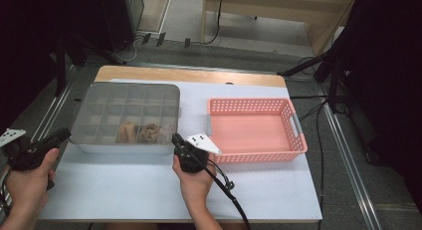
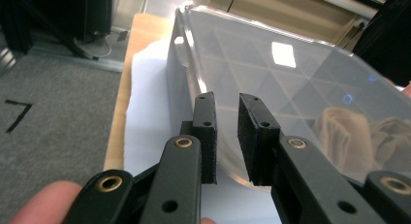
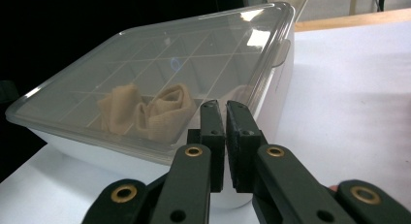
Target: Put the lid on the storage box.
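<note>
— So, starting at the left: what is the left gripper [image 1: 63,134] doing?

— It sits at the table's left edge, held in the left hand [image 1: 31,182], pointing at the near left corner of the lidded compartment box [image 1: 127,96]. In the left gripper view its jaws stand a little apart with nothing between them, just short of the box's rounded corner.

— And the box itself?

— It lies on the white sheet [image 1: 149,190] on the left half of the table, clear lid [image 3: 160,64] shut over a grid of compartments. Beige folded cloths [image 1: 142,133] lie in the compartments of the near row, toward the right.

— The right gripper?

— The right gripper [image 1: 176,139], in the right hand [image 1: 195,182], is just beside the box's near right corner. In the right gripper view its jaws are almost pressed together, only a thin slit left, gripping nothing; the lid's edge is right behind their tips, though I cannot tell whether they touch it.

— Anything further right?

— A pink basket [image 1: 298,140] with perforated walls stands beside the box, apart from it.
</note>
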The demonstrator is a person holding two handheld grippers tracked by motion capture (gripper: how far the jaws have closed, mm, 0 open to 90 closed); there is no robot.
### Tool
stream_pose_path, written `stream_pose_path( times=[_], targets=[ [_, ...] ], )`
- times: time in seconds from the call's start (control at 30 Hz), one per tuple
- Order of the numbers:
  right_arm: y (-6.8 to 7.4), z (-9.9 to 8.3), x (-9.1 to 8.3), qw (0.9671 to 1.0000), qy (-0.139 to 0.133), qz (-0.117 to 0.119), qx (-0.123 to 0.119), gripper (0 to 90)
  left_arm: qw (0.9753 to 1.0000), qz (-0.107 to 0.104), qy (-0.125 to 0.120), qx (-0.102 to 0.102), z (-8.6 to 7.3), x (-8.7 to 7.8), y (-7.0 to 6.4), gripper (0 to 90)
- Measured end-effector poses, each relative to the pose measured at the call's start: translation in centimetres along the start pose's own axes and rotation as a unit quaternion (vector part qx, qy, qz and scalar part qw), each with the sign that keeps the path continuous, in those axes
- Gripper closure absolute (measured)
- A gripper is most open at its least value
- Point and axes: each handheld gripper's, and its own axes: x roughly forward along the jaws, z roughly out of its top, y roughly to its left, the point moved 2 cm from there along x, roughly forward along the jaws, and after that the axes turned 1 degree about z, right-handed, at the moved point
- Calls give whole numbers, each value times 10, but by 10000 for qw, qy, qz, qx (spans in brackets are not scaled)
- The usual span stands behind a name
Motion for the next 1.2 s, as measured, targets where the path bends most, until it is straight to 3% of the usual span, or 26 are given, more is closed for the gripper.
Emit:
stream_pose_path(
  times=[0.17, 0.33, 0.47, 0.57, 0.6, 0.7, 0.93, 1.03, 1.1, 1.2],
  targets=[
    [-2, 0, -12, 10000, -33, 44, 69, 822, 9997, -206, -107, -52, -14, -13, -2, 701],
    [-3, -8, -21, 9995, 5, 235, -213, 695, 9982, -559, -161, 113, -38, -24, -14, 477],
    [-1, -17, -28, 9979, -95, 285, -574, 510, 9984, -543, -67, 173, -57, -25, -24, 227],
    [-1, -24, -32, 9974, 118, 233, -667, 410, 9981, -522, 163, 266, -68, -23, -30, 128],
    [0, -26, -35, 9972, 135, 122, -728, 385, 9978, -566, 165, 291, -71, -23, -32, 118],
    [1, -34, -41, 9967, 152, 249, -759, 311, 9962, -607, 305, 548, -78, -21, -33, 69],
    [-7, -43, -60, 9956, 182, 588, -708, 196, 9971, -423, 378, 498, -81, -16, -32, 66],
    [-12, -46, -67, 9945, 235, 542, -862, 188, 9972, -452, 326, 496, -82, -17, -32, 65],
    [-16, -49, -72, 9943, 284, 525, -889, 185, 9969, -460, 314, 564, -83, -17, -33, 66],
    [-21, -53, -79, 9944, 298, 527, -865, 178, 9970, -493, 327, 504, -83, -17, -32, 65]
  ],
)
